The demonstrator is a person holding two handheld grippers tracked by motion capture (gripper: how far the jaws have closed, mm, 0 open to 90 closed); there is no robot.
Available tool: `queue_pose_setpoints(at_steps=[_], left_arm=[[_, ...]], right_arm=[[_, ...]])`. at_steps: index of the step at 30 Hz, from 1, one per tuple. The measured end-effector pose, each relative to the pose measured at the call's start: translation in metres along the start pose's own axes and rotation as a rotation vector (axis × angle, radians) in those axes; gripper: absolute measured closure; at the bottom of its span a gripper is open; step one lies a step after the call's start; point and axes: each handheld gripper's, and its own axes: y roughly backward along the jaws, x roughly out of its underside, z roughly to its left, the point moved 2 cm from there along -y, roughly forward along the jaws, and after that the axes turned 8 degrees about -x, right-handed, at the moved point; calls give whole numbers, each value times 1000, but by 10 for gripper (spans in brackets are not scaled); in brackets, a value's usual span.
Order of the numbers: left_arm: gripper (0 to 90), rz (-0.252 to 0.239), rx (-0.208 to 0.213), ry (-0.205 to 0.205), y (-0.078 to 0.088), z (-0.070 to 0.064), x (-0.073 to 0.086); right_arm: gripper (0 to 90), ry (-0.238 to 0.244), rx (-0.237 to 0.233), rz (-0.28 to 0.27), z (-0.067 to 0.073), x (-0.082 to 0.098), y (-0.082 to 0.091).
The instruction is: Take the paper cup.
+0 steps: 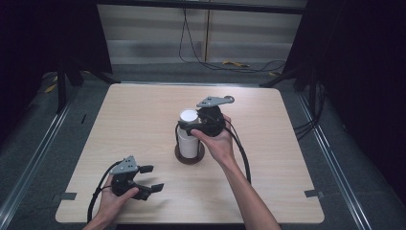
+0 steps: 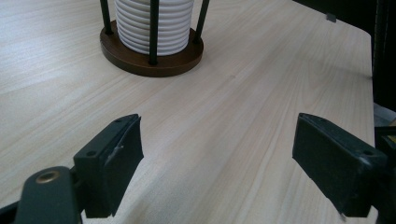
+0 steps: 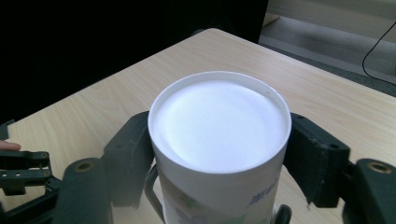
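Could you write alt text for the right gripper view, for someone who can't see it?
A white paper cup, the upturned top one of a stack, sits between the two black jaws of the right gripper, which press against its sides. Behind it stretches a pale wooden table, with dark surroundings and a strip of grey floor beyond.

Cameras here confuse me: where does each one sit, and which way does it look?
High view: above the person's side, looking forward and down on the table; forearms and both grippers show.
Left gripper view: rides the left gripper, looking level across the table; its open jaws show.
Right gripper view: rides the right gripper, looking down on the top cup; its jaws flank it.
All share the stack of white cups.
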Motion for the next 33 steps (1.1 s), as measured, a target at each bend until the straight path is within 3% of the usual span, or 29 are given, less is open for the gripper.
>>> queue_pose_setpoints(at_steps=[13,23,29,31,33], left_arm=[[160,1,-6,1,0,1,0],[160,1,0,3,0,0,1],[160,-10,17,29,0,-1,0],[160,-4,7,4,0,-3,0],[160,-1,11,9,0,-3,1]], right_arm=[[323,-14,-4,-46,-1,-3,3],[333,7,2,-83,2,-7,9],[338,-8,1,-131,2,-10,14],[340,-12,4,-153,1,-12,16],[341,-11,-1,-172,1,-15,18]])
